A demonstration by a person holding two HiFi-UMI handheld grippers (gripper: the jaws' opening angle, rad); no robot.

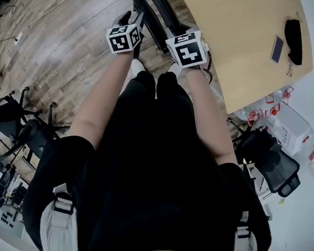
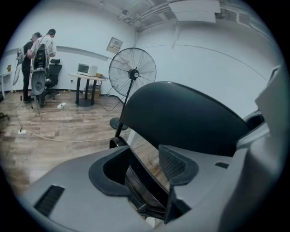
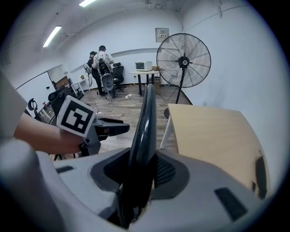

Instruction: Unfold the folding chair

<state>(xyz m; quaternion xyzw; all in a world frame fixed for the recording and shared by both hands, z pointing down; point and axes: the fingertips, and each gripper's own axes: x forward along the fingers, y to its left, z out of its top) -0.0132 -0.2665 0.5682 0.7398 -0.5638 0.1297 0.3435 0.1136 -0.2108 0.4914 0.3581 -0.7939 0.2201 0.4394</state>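
Observation:
The black folding chair (image 1: pixel 156 7) stands on the wood floor in front of my feet, beside the table. My right gripper (image 3: pixel 140 174) is shut on a thin black edge of the chair (image 3: pixel 144 122), which runs upright between its pads. My left gripper (image 2: pixel 140 174) is open. The chair's curved dark backrest (image 2: pixel 181 115) fills the view ahead of it, and a black part of the chair's frame (image 2: pixel 142 186) lies in the gap without the pads pressing it. In the head view both grippers, left (image 1: pixel 129 20) and right (image 1: pixel 178 34), sit side by side at the chair.
A light wooden table (image 1: pixel 245 48) stands right of the chair, with a black item (image 1: pixel 293 38) and a dark flat device (image 1: pixel 277 49) on it. A standing fan (image 3: pixel 183 59) is behind. Office chairs (image 1: pixel 269 159) flank me. People (image 2: pixel 38 50) stand at the far wall.

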